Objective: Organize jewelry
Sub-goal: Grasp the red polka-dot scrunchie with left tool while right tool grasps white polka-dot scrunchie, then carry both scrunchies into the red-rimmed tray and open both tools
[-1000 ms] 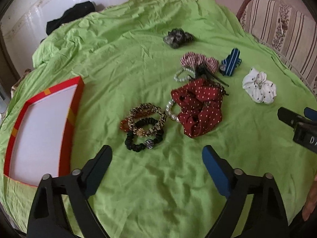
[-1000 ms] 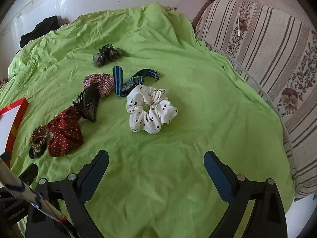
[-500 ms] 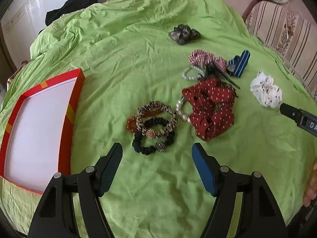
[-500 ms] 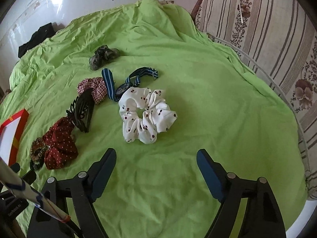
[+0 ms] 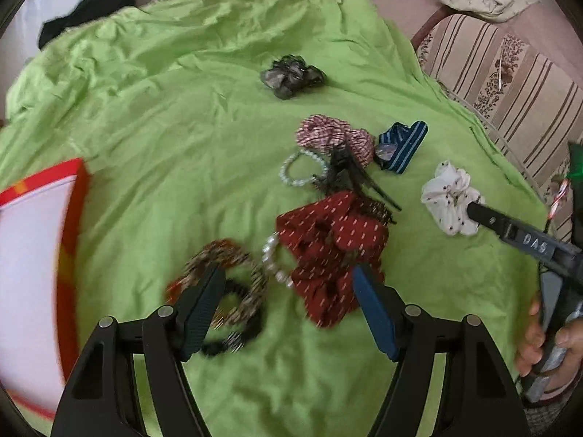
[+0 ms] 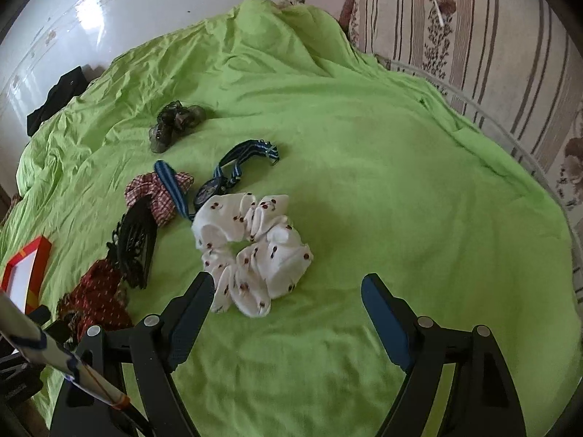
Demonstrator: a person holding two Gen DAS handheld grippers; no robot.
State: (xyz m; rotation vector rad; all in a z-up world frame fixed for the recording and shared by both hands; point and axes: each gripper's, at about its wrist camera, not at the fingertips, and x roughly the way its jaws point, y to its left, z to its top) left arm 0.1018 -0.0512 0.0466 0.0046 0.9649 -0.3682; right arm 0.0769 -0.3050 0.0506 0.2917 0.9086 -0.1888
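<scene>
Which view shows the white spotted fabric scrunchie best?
The right wrist view: the white spotted fabric scrunchie lies central, whole and sharp. The left wrist view shows it small near the right edge, partly covered by the right gripper's finger.

Accessories lie on a cloth-covered table [image 5: 153, 116]. Left wrist view: tray [image 5: 32, 255] at left edge; stacked bracelets [image 5: 233, 284] nearest, bead bracelet [image 5: 275, 262] just right, touching dotted scrunchie [image 5: 328, 251]. Behind it: claw clip [image 5: 349, 174], checked scrunchie [image 5: 335, 136]. Watch [image 5: 399, 145] right of that; pale scrunchie [image 5: 448, 196] farther right. Dark scrunchie [image 5: 291, 76] farthest back.
</scene>
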